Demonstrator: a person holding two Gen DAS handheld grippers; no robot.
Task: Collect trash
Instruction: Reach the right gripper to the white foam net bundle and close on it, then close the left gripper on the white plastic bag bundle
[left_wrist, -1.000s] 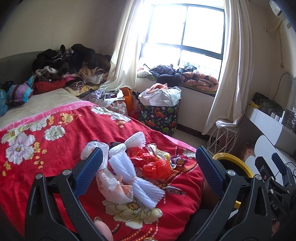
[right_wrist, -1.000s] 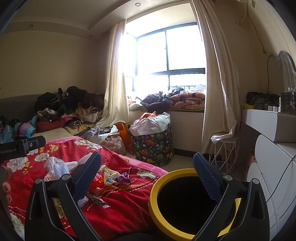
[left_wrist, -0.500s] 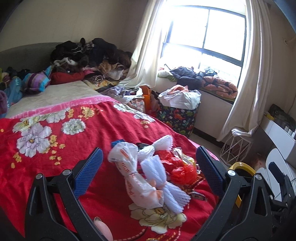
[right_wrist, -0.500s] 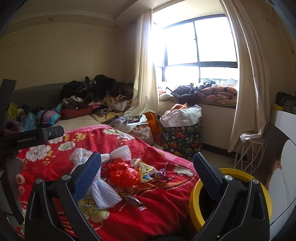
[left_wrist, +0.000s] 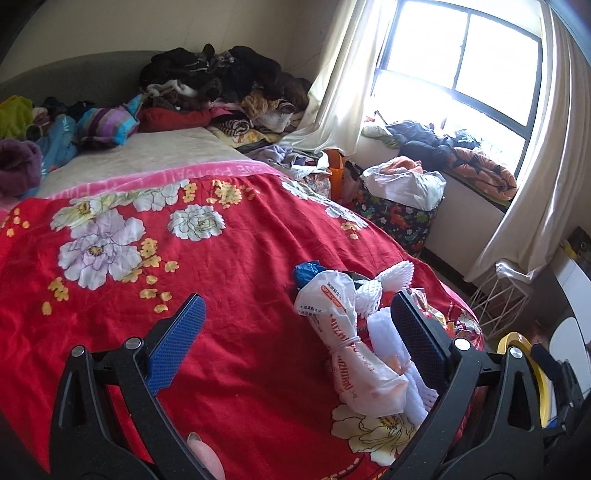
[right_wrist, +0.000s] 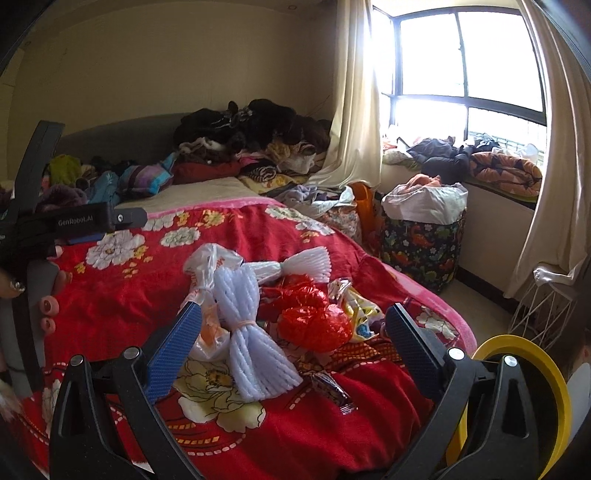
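Note:
A heap of trash lies on the red flowered bedspread (left_wrist: 229, 258): a printed plastic bag (left_wrist: 351, 343), white foam nets (right_wrist: 251, 332), red mesh (right_wrist: 314, 321) and a small colourful wrapper (right_wrist: 360, 314). My left gripper (left_wrist: 295, 339) is open and empty, with the plastic bag just inside its right finger. My right gripper (right_wrist: 291, 343) is open and empty, with the foam net and red mesh between its fingers, a little beyond them. A yellow-rimmed bin (right_wrist: 532, 373) stands beside the bed, at the right; it also shows in the left wrist view (left_wrist: 517, 343).
Piled clothes (left_wrist: 221, 81) fill the head of the bed. A patterned laundry basket (right_wrist: 421, 236) and a white wire stool (right_wrist: 543, 306) stand under the window. White drawers (left_wrist: 569, 332) are at far right. The left gripper's body (right_wrist: 85, 221) shows at the left of the right wrist view.
Both grippers have swung left over the bed, so the trash heap has slid right in both views. The right gripper has left the bin mouth and now faces the heap.

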